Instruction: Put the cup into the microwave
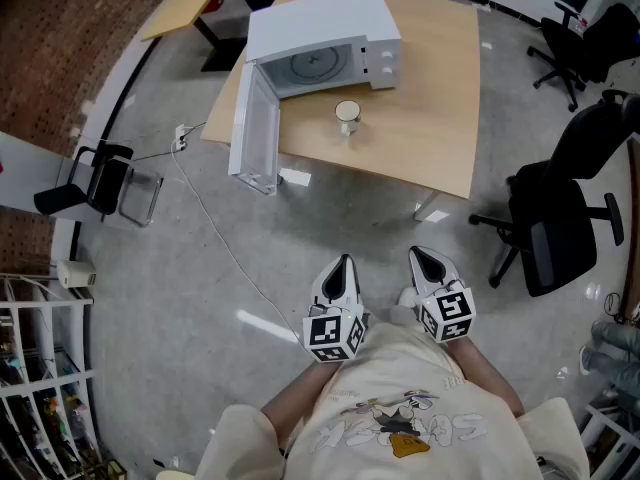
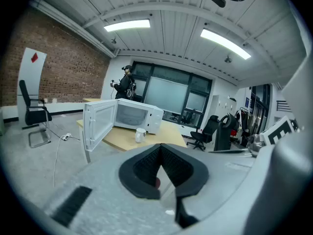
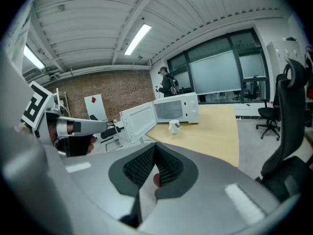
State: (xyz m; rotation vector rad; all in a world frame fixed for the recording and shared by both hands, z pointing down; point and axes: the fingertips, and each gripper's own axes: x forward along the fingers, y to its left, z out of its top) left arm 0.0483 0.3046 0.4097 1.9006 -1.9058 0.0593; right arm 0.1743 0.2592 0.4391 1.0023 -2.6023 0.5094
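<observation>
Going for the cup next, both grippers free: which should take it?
Right, probably. Both are shut, empty and far off, but the right gripper points nearly straight at the cup, while the open microwave door juts out on the side of the left gripper.

Seen along right gripper: jaws together, nothing between. Beyond, on table: microwave, door swung open to the left, cup upright just in front. Far right, chair. Far left, left gripper.

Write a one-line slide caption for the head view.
Shut and empty, the left gripper and right gripper hang short of the table where a white cup stands before the open microwave.
</observation>
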